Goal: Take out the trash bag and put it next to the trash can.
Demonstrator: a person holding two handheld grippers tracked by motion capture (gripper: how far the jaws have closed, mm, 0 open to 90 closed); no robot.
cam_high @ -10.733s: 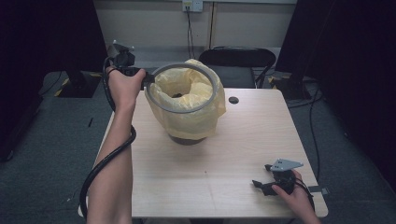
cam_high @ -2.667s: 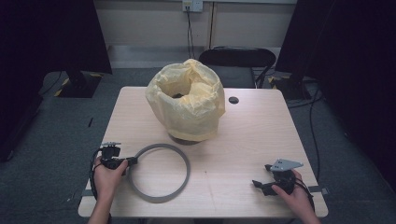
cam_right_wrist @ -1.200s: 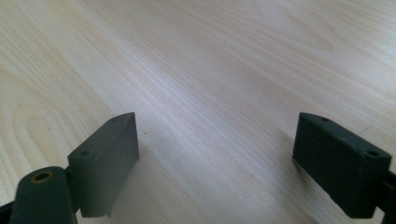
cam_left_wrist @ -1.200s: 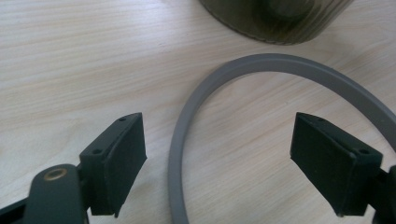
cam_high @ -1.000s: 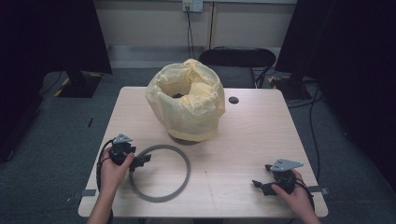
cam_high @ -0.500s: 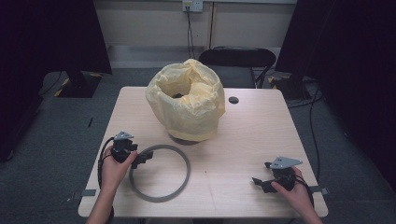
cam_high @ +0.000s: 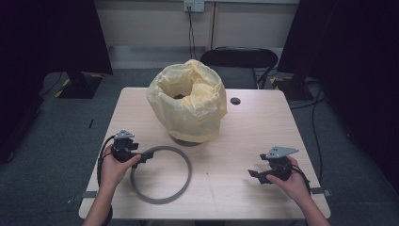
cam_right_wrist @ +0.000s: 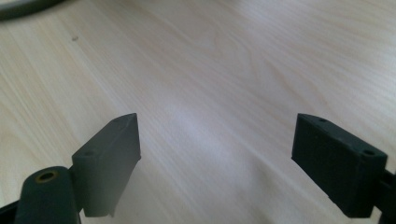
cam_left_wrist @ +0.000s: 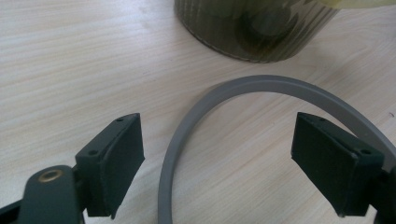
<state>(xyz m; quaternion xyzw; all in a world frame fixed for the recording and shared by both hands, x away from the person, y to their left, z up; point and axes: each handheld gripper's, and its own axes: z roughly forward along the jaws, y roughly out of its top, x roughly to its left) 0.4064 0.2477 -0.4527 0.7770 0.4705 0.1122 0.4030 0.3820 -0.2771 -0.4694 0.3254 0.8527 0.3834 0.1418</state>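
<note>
Ring (cam_high: 161, 174) now lies flat on the counter (cam_high: 235, 141) in front of the bin with its yellow bag (cam_high: 188, 106); seconds ago it sat on the bin's rim, so removal appears complete. Left gripper (cam_left_wrist: 217, 154) has released it: jaws wide apart, straddling the ring's arc without contact. Right gripper (cam_right_wrist: 217, 154) rests well apart, jaws spread, holding nothing.

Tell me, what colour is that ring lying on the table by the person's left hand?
The ring is plain grey, seen best in the left gripper view.
</note>
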